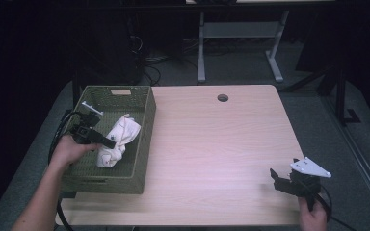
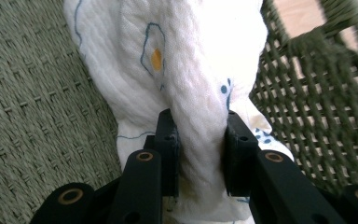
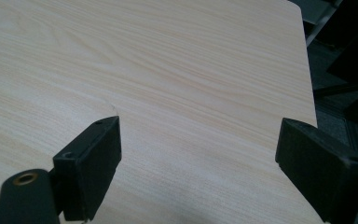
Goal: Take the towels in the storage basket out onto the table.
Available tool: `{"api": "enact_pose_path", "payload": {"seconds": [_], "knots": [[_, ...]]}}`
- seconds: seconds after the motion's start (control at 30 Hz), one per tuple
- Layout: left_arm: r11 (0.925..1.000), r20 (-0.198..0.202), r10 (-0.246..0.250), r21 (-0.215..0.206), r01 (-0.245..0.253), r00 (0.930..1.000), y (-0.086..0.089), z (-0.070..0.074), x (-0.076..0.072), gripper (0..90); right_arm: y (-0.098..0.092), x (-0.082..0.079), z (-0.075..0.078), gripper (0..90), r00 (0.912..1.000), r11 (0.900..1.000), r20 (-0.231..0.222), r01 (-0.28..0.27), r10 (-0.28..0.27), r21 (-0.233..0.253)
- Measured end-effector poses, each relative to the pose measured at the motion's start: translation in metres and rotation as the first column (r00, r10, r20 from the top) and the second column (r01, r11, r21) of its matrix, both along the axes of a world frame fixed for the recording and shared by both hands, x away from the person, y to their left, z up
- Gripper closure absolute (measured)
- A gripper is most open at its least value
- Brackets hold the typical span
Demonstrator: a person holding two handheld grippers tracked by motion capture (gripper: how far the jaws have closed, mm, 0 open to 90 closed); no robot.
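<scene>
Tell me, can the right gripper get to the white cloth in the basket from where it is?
Probably not yet: the right gripper sits at the table's far corner, and the basket wall stands between it and the white cloth.

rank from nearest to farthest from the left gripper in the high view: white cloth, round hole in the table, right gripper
1. white cloth: clamped in the left gripper, inside the green basket at the table's left.
2. round hole: far middle of the table.
3. right gripper: near right corner, jaws wide apart over bare wood.
</scene>
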State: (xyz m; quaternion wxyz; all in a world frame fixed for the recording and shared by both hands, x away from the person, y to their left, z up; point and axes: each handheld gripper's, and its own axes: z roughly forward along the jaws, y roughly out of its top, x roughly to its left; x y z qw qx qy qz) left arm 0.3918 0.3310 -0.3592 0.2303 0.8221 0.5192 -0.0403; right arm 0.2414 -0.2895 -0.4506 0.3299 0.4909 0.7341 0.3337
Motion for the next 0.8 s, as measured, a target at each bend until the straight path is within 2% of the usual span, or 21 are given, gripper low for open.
{"api": "enact_pose_path", "payload": {"seconds": [0.27, 0.5, 0.73, 0.8], "knots": [[0.9951, 0.025, 0.035, -0.094, -0.033, 0.9991, 0.012, 0.011, -0.007, 70.8, -0.003, 0.0, 0.001, 13.9, 0.9999, 1.0, 0.0, 0.015, -0.015, 0.015], [0.9895, 0.047, 0.054, -0.137, -0.047, 0.9974, 0.017, 0.02, -0.01, 70.7, -0.004, 0.0, 0.0, 13.9, 0.9998, 1.0, -0.001, 0.021, -0.021, 0.022], [0.9875, 0.07, 0.037, -0.155, -0.026, 0.9968, 0.017, 0.031, -0.016, 70.7, -0.005, -0.001, 0.0, 13.9, 0.9994, 0.999, -0.004, 0.033, -0.033, 0.028], [0.9845, 0.075, 0.043, -0.173, -0.029, 0.9963, 0.017, 0.034, -0.018, 70.7, -0.005, -0.001, 0.0, 13.9, 0.9995, 0.999, -0.006, 0.033, -0.032, 0.031]]}}
